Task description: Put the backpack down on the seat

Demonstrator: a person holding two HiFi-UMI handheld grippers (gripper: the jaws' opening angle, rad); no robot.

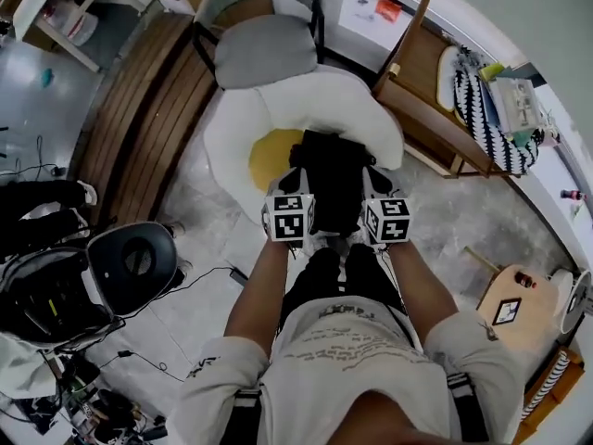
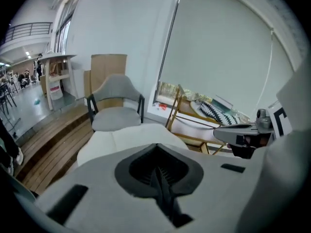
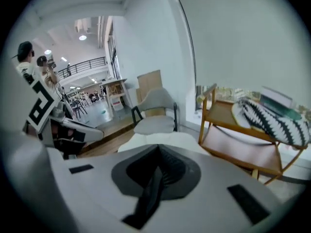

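A black backpack (image 1: 332,179) hangs between my two grippers, just above the front of a white cushioned seat (image 1: 315,105) with a yellow patch (image 1: 271,158). My left gripper (image 1: 295,195) holds its left side and my right gripper (image 1: 378,195) its right side. In the left gripper view the jaws (image 2: 158,171) are shut on a black backpack strap (image 2: 164,191), with the white seat (image 2: 121,140) ahead. The right gripper view shows that gripper (image 3: 156,171) pinching another black strap (image 3: 146,198) the same way, and the seat (image 3: 155,141) lies beyond.
A grey armchair (image 1: 264,49) stands behind the seat. A wooden rack (image 1: 431,95) with a striped cushion (image 1: 486,109) is to the right. A round wooden stool (image 1: 514,304) sits at the near right. Black gear and cables (image 1: 83,286) lie on the floor at left, beside a wooden step (image 1: 153,109).
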